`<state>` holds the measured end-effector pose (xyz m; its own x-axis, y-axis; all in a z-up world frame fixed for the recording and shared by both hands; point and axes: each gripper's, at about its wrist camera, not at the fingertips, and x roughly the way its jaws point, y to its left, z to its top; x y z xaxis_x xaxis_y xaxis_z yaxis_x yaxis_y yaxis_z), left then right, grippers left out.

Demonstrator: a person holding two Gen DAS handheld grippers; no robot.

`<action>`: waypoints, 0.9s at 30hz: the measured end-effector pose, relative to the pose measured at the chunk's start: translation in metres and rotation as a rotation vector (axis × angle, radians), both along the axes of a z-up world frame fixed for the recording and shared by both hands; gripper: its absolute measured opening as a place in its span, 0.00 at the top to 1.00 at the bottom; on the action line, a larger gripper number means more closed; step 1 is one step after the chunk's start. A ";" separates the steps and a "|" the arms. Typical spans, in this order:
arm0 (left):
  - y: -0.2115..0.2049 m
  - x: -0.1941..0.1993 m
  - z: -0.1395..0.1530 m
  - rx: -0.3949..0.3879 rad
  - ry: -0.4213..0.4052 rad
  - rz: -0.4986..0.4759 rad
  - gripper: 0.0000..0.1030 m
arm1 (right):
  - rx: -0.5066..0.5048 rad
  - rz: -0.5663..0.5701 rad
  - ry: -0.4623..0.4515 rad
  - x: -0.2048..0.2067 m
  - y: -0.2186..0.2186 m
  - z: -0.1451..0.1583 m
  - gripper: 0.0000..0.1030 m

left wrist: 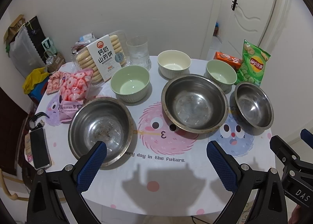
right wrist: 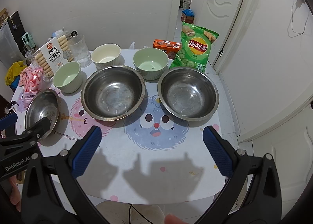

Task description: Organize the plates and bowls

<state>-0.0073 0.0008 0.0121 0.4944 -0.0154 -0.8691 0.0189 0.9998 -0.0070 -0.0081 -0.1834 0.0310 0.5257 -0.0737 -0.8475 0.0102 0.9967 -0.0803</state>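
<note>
Table (right wrist: 176, 184) is covered with a cartoon-print cloth. Three steel bowls (right wrist: 113, 92) are ranged in a row across its middle; three smaller ceramic bowls (right wrist: 150, 62) are set behind them toward the far edge. Left gripper (left wrist: 156, 157) and right gripper (right wrist: 152, 141) are held released above the near edge, nothing grasped.

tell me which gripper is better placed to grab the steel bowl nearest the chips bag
Right. The right gripper hangs open almost in front of that steel bowl; the left gripper sits further left, by the leftmost steel bowl.
</note>
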 end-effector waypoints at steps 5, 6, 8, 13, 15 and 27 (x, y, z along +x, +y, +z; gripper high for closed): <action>-0.008 0.000 -0.001 0.003 0.003 -0.006 0.00 | -0.001 -0.008 0.004 -0.005 -0.004 -0.003 0.00; -0.009 0.001 -0.001 0.003 0.005 -0.008 0.00 | -0.002 -0.010 0.006 -0.004 -0.003 -0.005 0.00; -0.012 0.002 -0.003 0.000 0.011 -0.011 0.00 | -0.001 -0.013 0.009 -0.004 -0.005 -0.005 0.00; -0.024 0.006 -0.008 -0.003 0.029 -0.031 0.00 | 0.006 -0.022 0.016 -0.004 -0.012 -0.006 0.00; -0.031 0.008 -0.011 -0.014 0.038 -0.044 0.00 | 0.011 -0.028 0.019 -0.003 -0.017 -0.006 0.00; -0.125 0.041 -0.028 -0.131 0.047 -0.197 0.00 | 0.070 -0.115 0.029 0.020 -0.103 -0.018 0.00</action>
<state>0.0338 -0.1240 -0.0157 0.4298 -0.2218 -0.8753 0.2099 0.9673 -0.1421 0.0121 -0.2863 0.0133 0.4926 -0.0722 -0.8672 0.1232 0.9923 -0.0126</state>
